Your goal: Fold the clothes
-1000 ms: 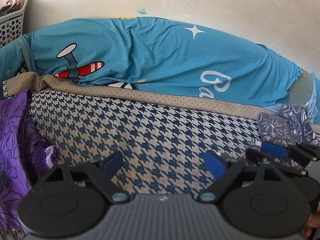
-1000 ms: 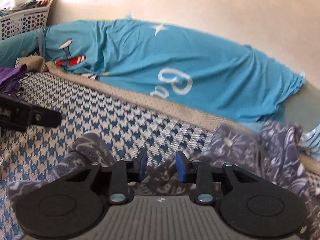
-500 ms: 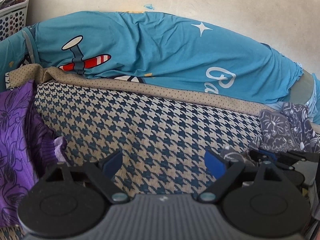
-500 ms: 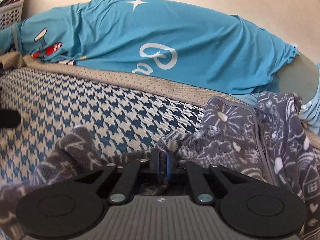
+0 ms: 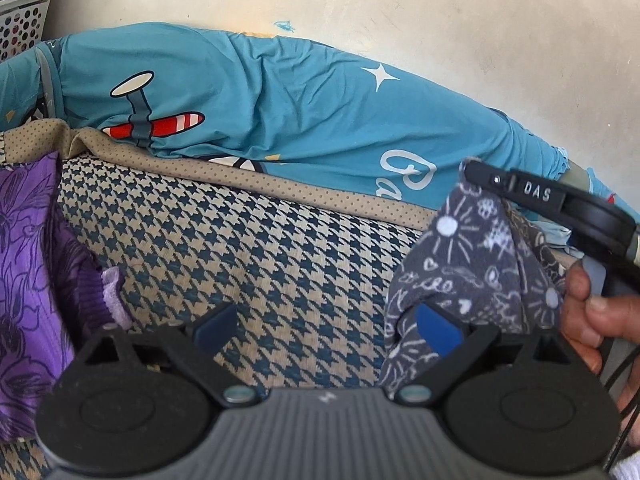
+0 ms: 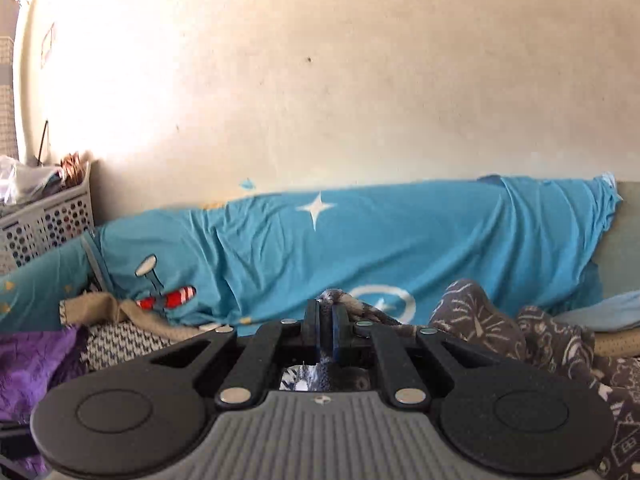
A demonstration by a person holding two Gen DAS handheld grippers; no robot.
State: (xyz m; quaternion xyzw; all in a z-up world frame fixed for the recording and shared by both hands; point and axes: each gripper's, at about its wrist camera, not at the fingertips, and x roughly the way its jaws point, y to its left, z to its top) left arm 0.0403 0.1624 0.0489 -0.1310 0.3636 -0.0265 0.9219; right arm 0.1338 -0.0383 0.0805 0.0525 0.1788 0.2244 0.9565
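A dark grey fleece garment with white doodle prints (image 5: 476, 264) hangs from my right gripper (image 5: 474, 168), which is shut on its edge and lifted above the bed. In the right wrist view the same grey garment (image 6: 520, 332) trails away to the right, and a fold of it is pinched in my right gripper (image 6: 325, 320). My left gripper (image 5: 326, 326) is open low over the houndstooth bedspread (image 5: 256, 248); its right pad (image 5: 438, 330) sits just in front of the hanging fabric. A hand (image 5: 600, 320) holds the right gripper's handle.
A long bolster in a blue printed cover (image 5: 280, 104) lies along the wall (image 6: 320, 80). A purple patterned garment (image 5: 28, 264) lies at the left. A white perforated basket (image 6: 48, 220) stands in the far left corner.
My right gripper shut on the grey garment and raised it off the bed, tilting its view up toward the wall. The fabric now hangs beside my left gripper, which stays open.
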